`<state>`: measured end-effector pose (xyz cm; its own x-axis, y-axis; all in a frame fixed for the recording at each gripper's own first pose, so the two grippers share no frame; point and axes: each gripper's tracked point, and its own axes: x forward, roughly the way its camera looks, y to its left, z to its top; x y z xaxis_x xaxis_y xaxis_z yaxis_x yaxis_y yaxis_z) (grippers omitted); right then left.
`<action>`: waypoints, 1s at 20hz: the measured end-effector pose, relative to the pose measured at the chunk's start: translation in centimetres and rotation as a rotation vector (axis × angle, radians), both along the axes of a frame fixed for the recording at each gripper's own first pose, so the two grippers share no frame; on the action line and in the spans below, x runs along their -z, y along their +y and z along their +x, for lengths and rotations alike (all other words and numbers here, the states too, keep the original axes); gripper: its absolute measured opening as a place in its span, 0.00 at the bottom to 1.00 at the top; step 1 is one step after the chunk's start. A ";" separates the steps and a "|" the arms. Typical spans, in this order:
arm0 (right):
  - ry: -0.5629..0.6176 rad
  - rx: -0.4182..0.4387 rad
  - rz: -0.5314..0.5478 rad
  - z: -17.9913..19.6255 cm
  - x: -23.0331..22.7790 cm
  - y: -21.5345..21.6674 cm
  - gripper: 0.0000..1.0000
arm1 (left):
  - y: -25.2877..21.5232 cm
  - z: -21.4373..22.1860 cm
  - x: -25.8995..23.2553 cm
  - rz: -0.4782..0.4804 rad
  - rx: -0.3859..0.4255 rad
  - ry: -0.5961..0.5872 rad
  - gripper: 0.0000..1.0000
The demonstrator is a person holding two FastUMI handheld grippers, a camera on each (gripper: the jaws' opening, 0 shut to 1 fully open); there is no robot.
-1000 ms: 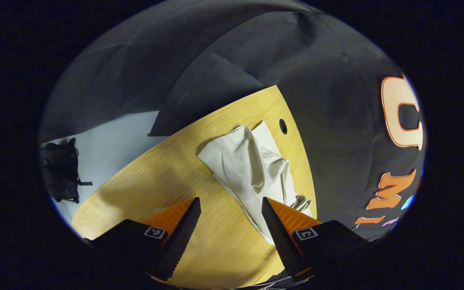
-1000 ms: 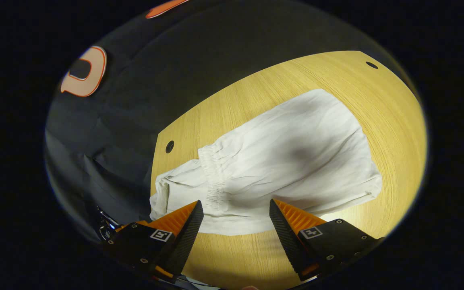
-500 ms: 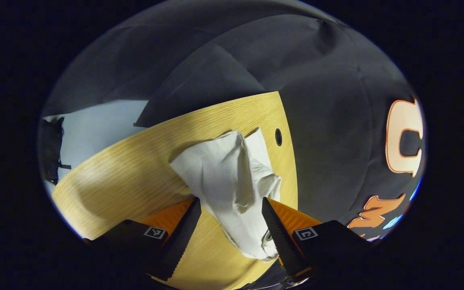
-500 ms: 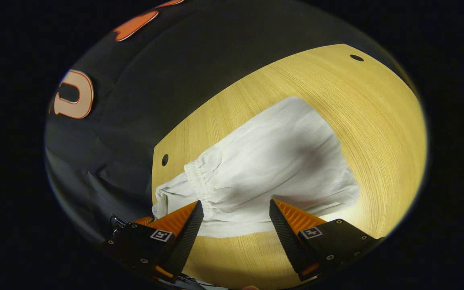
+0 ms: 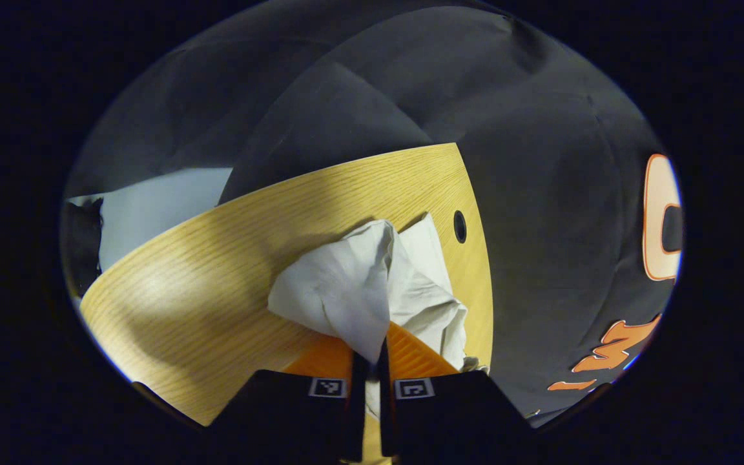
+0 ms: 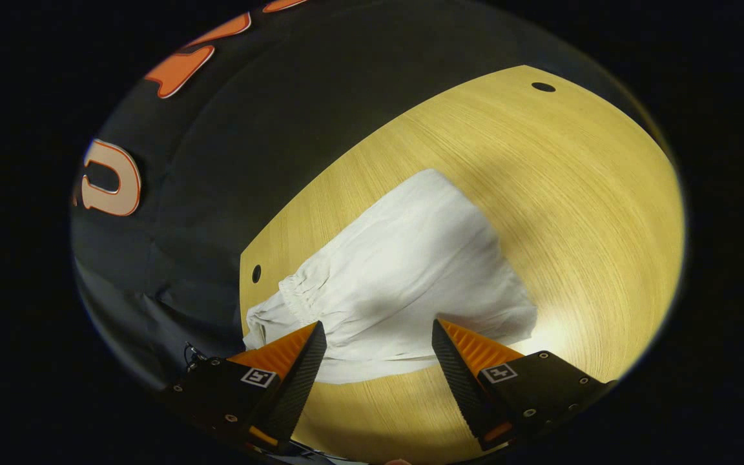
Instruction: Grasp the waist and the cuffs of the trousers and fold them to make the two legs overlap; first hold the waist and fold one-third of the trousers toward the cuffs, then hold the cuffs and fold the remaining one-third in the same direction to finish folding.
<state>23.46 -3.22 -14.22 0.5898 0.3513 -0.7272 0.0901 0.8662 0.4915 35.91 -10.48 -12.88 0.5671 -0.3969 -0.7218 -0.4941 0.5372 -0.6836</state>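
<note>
The booth is dim, with light falling from above. In the right gripper view a hot glare patch sits on the wooden table [image 6: 559, 336] beside the white trousers [image 6: 411, 284], which carry soft grey shadows. In the left gripper view a broad shadow crosses the table [image 5: 172, 303]. Both views stay fairly sharp at centre, while the table's edges bow strongly toward the rim.

A wood-grain bench [image 5: 217, 258] is catching light, a round hole [image 5: 460, 227] sitting at its three o'clock edge. Black cloth wall [image 5: 359, 77] is hanging behind; pale floor [image 5: 159, 200] is showing toward nine o'clock.
</note>
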 end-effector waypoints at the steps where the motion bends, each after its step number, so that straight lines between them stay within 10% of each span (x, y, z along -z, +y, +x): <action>1: -0.004 0.005 -0.002 -0.1 -0.1 -0.5 0.99 | -0.2 0.1 -0.9 0.004 0.008 -0.030 0.11; 20: -0.082 0.065 0.055 -0.6 -1.6 -9.2 0.99 | -16.6 1.8 -22.9 0.268 0.399 -0.481 0.04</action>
<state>22.83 -12.47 -12.65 0.6689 0.3486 -0.6565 0.1026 0.8315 0.5461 37.75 -27.07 9.98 0.6969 -0.4849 -0.5283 0.1030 0.7968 -0.5954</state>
